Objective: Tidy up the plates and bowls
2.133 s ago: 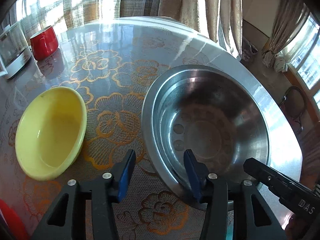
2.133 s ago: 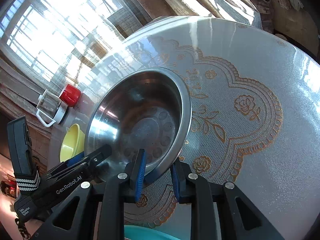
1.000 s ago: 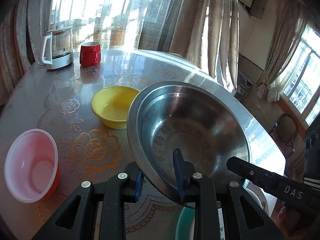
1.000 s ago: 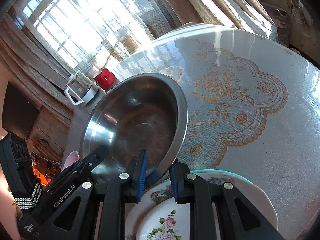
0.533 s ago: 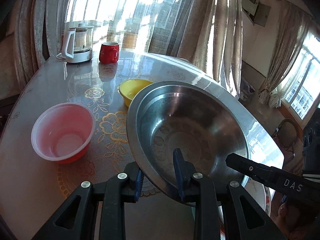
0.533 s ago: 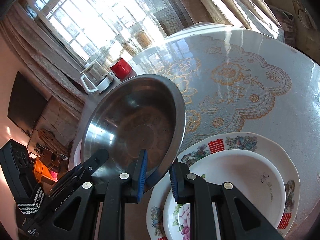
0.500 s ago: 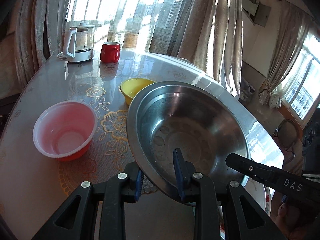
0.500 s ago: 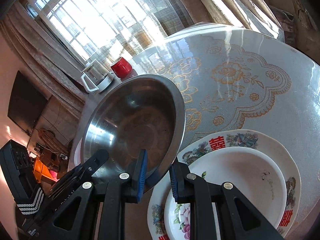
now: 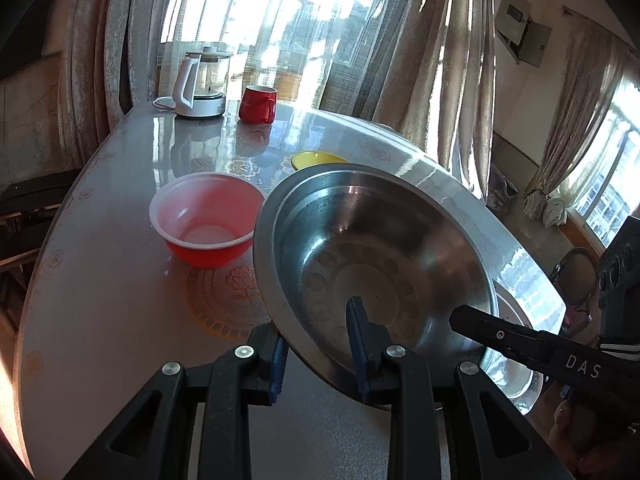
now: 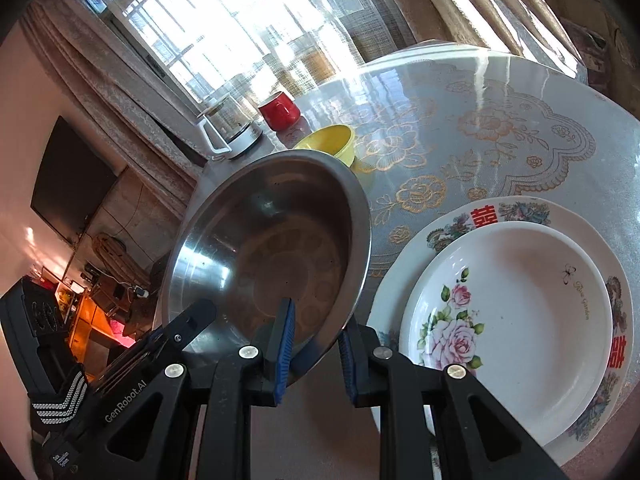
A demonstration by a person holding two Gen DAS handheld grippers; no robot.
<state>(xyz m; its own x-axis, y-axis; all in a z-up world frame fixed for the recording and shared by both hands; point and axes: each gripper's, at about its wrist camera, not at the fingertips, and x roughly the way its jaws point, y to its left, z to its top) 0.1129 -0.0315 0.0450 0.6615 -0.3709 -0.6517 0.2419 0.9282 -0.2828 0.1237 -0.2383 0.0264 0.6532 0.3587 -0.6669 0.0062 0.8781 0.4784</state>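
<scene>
Both of my grippers held the steel basin (image 9: 372, 264) by its near rim, lifted off the bench (image 9: 100, 300) and tilted. Left gripper (image 9: 318, 354): jaws clamped on the rim, one blue pad inside, one outside. Right gripper (image 10: 314, 344): same grip on the rim further round. White rose plate (image 10: 516, 300) sat stacked in the larger patterned plate (image 10: 560, 210) just beside the basin. Red plastic bowl (image 9: 206, 218), yellow bowl (image 10: 326, 142), red mug (image 9: 258, 104) and glass kettle (image 9: 202, 82) stood further back.
</scene>
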